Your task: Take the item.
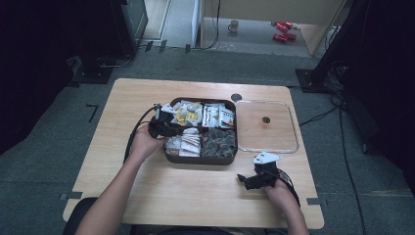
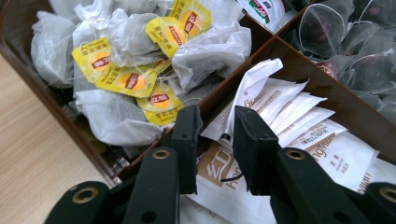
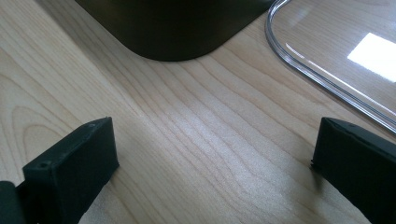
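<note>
Nearest the person, the right hand-held gripper [image 1: 243,179] rests wide open on the table [image 1: 195,196], while beyond it the left hand-held gripper [image 2: 215,140], jaws narrowly parted around a white sachet [image 2: 254,86] in the brown tray [image 1: 200,158], risks snagging neighbouring sachets.

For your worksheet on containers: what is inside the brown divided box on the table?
The brown box holds yellow-tagged tea bags, white paper sachets, printed packets and dark mesh tea bags, each in its own compartment. The box floor and lower layers are covered.
</note>
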Motion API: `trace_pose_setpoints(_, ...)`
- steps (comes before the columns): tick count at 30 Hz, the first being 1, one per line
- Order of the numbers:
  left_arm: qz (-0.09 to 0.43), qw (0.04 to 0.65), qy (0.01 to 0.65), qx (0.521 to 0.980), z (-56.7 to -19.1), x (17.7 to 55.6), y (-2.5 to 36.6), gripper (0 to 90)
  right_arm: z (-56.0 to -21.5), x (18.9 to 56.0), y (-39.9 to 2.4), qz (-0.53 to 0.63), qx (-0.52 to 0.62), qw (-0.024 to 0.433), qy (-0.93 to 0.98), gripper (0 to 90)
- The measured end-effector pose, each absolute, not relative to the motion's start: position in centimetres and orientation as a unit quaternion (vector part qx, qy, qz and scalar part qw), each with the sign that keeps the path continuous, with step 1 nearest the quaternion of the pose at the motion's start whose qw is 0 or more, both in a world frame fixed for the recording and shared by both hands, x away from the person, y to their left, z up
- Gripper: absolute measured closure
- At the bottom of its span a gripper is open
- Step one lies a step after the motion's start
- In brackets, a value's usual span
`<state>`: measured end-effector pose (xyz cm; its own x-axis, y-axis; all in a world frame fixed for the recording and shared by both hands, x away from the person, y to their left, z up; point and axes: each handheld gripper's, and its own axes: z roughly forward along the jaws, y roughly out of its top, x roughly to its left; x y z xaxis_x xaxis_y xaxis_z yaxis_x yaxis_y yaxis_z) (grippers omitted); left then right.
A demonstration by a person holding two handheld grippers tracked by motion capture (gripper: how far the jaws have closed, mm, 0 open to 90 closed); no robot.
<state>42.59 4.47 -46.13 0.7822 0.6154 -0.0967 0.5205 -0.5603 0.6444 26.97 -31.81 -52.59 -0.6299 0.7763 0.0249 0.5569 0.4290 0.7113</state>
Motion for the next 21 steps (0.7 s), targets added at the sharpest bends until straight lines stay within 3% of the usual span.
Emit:
trace_pose_setpoints(15, 0.078, 0.324, 0.3, 0.894, -47.0, 42.5, 3.3, 76.4, -52.6, 26.8, -31.8, 0.353, 0.403, 0.154, 0.831, 0.0)
trace_pose_setpoints(21, 0.081, 0.312, 0.301, 0.897, -47.1, 42.4, 3.3, 86.1, -52.6, 26.7, -31.8, 0.353, 0.403, 0.154, 0.83, 0.0)
